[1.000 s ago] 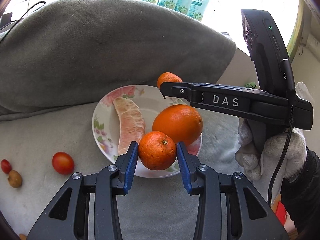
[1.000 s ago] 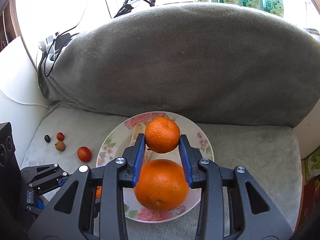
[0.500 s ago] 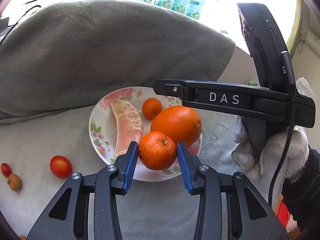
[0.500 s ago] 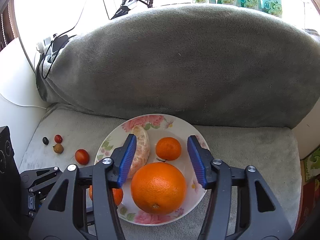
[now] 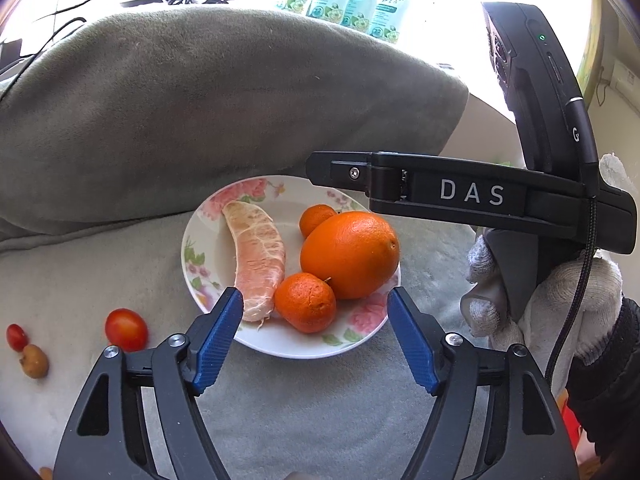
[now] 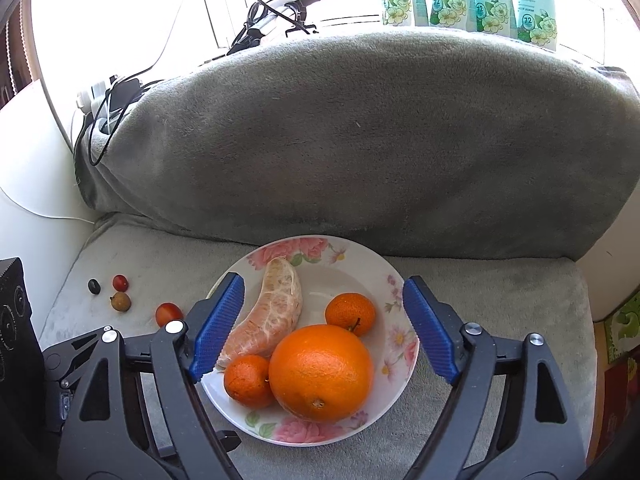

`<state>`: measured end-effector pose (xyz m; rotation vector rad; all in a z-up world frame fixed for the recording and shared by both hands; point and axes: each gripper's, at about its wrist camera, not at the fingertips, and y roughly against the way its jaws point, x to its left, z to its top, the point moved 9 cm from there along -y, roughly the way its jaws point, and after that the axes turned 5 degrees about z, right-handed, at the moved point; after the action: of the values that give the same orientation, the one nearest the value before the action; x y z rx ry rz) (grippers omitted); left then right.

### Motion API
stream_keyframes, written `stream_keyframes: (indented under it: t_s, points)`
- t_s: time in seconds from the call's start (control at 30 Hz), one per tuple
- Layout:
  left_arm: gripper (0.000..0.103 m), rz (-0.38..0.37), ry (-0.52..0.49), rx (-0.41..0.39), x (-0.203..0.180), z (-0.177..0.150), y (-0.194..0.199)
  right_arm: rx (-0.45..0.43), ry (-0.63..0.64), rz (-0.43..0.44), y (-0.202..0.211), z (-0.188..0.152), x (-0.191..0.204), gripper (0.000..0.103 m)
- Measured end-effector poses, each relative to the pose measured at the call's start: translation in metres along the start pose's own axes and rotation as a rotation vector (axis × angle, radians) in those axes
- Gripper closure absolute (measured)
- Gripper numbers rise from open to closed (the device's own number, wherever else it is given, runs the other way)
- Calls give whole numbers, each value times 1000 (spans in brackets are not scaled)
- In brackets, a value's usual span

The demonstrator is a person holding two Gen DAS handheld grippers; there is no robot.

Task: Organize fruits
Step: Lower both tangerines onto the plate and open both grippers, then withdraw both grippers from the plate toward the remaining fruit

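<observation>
**Both mandarins released onto the flowered plate**

Since a second ago both grippers have let go: the left gripper [image 5: 316, 300] was clamping the near mandarin [image 5: 305, 302] and the right gripper [image 6: 324, 310] was holding the far mandarin [image 6: 350, 314] above the plate; both fruits are now lying on the plate [image 5: 192, 248]. The left jaws have just been opening and are standing wide, the near mandarin sitting between the blue pads [image 5: 218, 336] but clear of both. The right jaws have just been opening too; nothing is touching their pads [image 6: 218, 322], and the fruit is lying below and between them.

On the plate the big orange [image 6: 320, 372] is touching both mandarins, and the peeled pomelo segment [image 6: 272, 314] is lying along the left side, its end against the near mandarin.

Both grippers are pointing steeply down at the plate. In the left wrist view the right gripper is reaching in from the right, gripped by a white-gloved hand [image 5: 560, 300]. Off the plate on the grey blanket [image 6: 360, 140], to the left, a cherry tomato [image 6: 169, 313] is lying, with smaller fruits [image 6: 120, 292] beyond it.
</observation>
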<state>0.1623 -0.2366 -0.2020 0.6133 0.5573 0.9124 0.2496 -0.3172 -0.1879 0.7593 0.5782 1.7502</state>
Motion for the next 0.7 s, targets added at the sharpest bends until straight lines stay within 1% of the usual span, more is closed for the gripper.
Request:
stream_keyframes:
  t_s: [0.37, 0.57, 0.7]
  points:
    - [28, -6, 8, -8, 1, 0, 8, -10, 8, -2, 12, -2, 4, 19]
    - [28, -7, 12, -13, 4, -3, 18, -47, 15, -19, 23, 0, 6, 19]
    - [28, -2, 22, -20, 10, -4, 25, -64, 0, -14, 29, 1, 7, 19]
